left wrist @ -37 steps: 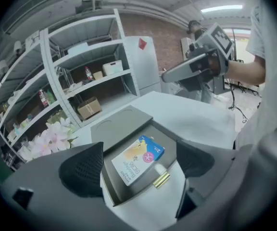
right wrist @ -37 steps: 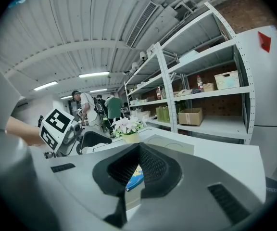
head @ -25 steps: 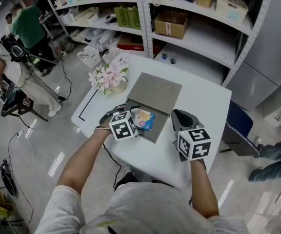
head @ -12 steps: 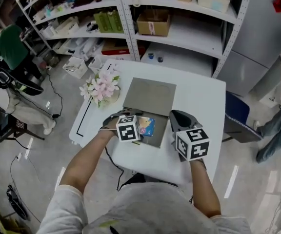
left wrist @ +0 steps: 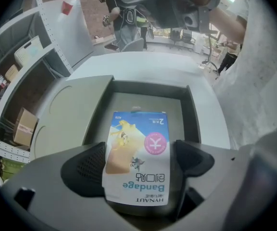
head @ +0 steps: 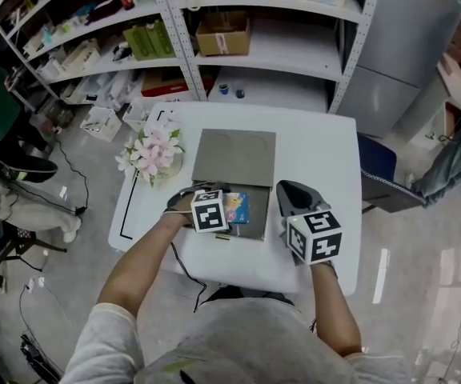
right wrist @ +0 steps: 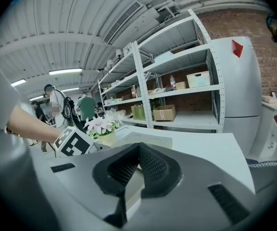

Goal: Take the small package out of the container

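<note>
A small blue and white bandage package (left wrist: 137, 162) sits between the pads of my left gripper (left wrist: 138, 166), which is shut on it. It hangs over the open tray of the grey container (left wrist: 148, 97). In the head view the package (head: 238, 208) shows just right of the left gripper (head: 224, 210), above the tray (head: 254, 224). The container's lid (head: 234, 157) lies flat beyond the tray. To the right of the container, over the white table (head: 318, 150), my right gripper (head: 294, 194) holds nothing. Its jaws (right wrist: 138, 165) are shut, pad against pad.
A pot of pink flowers (head: 150, 152) stands at the table's left side, close to the lid. Metal shelves (head: 238, 30) with boxes rise behind the table. A grey cabinet (head: 406, 46) is at the back right, and a blue chair (head: 374, 162) stands beside the table's right edge.
The head view has swung, so the table sits further right in the frame. My left gripper keeps the package over the tray. The right gripper holds its place.
</note>
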